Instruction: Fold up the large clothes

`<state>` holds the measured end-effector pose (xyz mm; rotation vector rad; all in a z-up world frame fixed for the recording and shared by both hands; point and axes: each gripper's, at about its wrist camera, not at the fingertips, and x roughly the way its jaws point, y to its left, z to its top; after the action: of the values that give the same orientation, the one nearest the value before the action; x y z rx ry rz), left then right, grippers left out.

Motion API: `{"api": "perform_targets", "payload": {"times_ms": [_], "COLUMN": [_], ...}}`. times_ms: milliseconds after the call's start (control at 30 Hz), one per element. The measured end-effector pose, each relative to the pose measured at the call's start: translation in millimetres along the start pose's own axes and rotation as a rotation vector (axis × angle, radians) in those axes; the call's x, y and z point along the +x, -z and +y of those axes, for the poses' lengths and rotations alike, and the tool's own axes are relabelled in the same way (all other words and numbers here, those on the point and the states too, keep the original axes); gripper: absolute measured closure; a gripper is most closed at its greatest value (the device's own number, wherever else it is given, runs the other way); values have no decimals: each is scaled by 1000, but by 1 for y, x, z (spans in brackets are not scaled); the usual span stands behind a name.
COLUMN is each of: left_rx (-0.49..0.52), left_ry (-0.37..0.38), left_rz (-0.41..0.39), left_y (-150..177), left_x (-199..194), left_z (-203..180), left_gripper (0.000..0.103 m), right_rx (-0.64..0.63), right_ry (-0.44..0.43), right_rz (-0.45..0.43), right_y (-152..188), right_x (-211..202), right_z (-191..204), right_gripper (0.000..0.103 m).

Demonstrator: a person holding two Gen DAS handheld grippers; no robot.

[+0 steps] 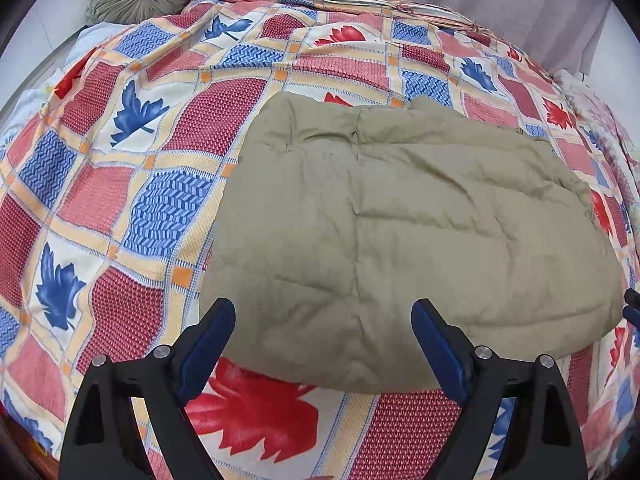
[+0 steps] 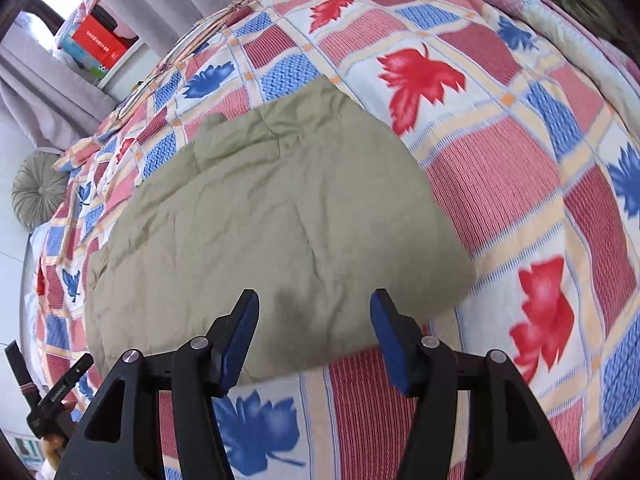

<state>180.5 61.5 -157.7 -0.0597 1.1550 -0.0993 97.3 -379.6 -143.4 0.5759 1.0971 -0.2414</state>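
Left wrist view: both tongs, left tongs [image 1: 323,322] and right tongs [image 2: 314,314], hover spread and empty at frame bottom over the folded jacket [image 1: 400,220], likely ready for another fold.

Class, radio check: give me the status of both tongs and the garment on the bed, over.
Left tongs open, empty. Right tongs open, empty. Khaki padded garment lies folded flat on the patterned bedspread. Nothing in the way.

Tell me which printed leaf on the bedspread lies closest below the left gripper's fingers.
The big red leaf, just under the khaki quilted garment's near edge; the blue leaves lie further left.
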Motion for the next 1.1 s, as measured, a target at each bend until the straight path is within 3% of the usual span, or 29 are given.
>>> {"api": "perform_targets", "payload": {"times_ms": [67, 167, 300, 333, 400, 467, 567, 700, 767, 833, 900, 1100], "left_rx": [-31, -82, -150, -170, -191, -209, -279, -399, -433, -448, -449, -500], "left_ry": [18, 34, 85, 83, 2, -6, 73, 293, 365, 394, 406, 430], "left_rz": [13, 25, 76, 86, 80, 72, 100, 151, 157, 147, 137, 126], "left_y": [9, 19, 32, 35, 39, 41, 44, 51, 53, 52, 47, 31], "left_x": [-3, -5, 3, 5, 9, 13, 24, 43, 48, 54, 60, 82], "left_z": [5, 12, 20, 23, 26, 31, 41, 52, 53, 52, 49, 48], "left_gripper": [0, 0, 0, 0, 0, 0, 0, 0, 0, 0, 0, 0], "right_rx": [24, 79, 159, 188, 233, 287, 355, 407, 424, 440, 453, 478], "right_ry": [-7, -59, -118, -140, -178, -225, -284, -350, -380, -408, -441, -495], "right_rz": [11, 16, 30, 37, 53, 64, 77, 88, 84, 82, 79, 98], "right_y": [12, 26, 37, 39, 41, 42, 42, 39, 36, 31, 26, 15], "right_x": [-1, -3, 2, 5, 13, 22, 37, 53, 59, 65, 70, 86], "right_z": [-8, -20, -34, -38, -43, -49, -55, -56, -54, -51, -47, -37], "right_gripper": [39, 23, 23, 23, 19, 14, 14, 13, 13, 13, 1, 0]}}
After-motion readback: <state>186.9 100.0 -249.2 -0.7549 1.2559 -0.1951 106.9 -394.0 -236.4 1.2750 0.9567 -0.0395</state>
